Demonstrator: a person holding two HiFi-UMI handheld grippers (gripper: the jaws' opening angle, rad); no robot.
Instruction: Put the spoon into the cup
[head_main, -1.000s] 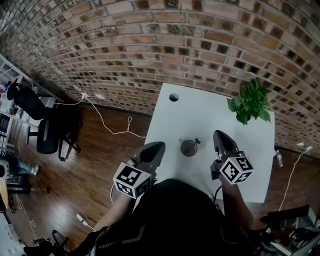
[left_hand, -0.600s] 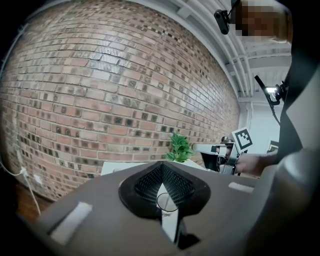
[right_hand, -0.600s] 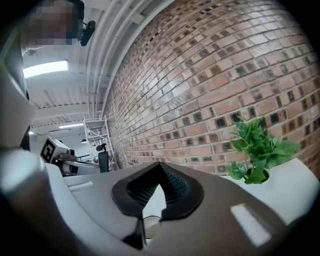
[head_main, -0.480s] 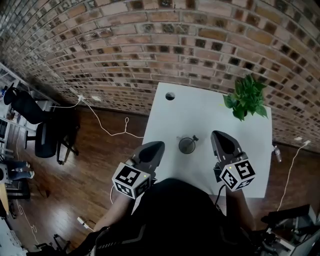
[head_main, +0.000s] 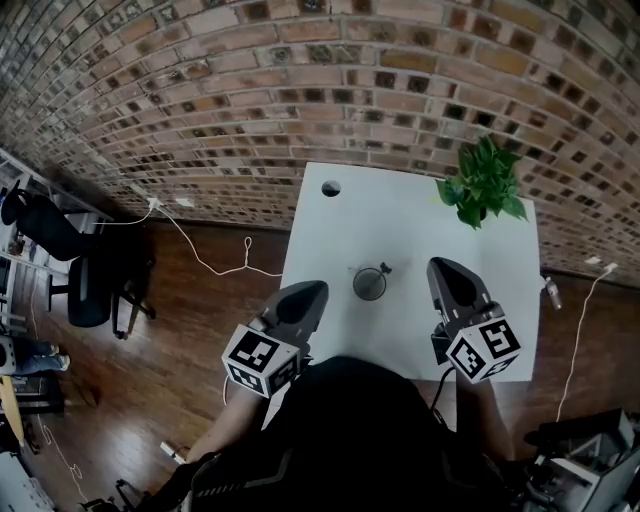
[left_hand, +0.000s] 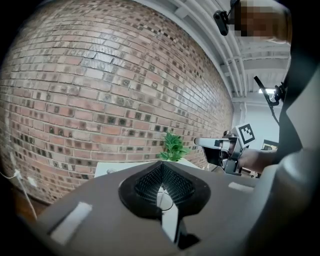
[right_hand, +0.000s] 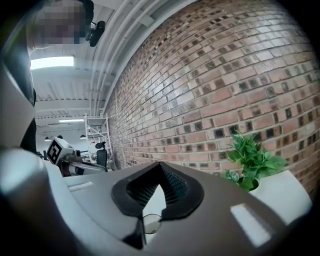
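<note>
At the near edge of the white rectangular table (head_main: 400, 220), the left gripper (head_main: 310, 292) hovers, its jaws clenched on nothing. Right of it stands the small dark round cup (head_main: 369, 285), with the dark spoon (head_main: 384, 268) inside, its handle poking past the rim. Further right, the right gripper (head_main: 446, 268) is likewise clenched and empty.

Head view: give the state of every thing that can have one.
cup, upright on the table
spoon, standing in the cup, handle over its rim
left tongs, shut, empty
right tongs, shut, empty
plant, upright at the table's far right corner
</note>
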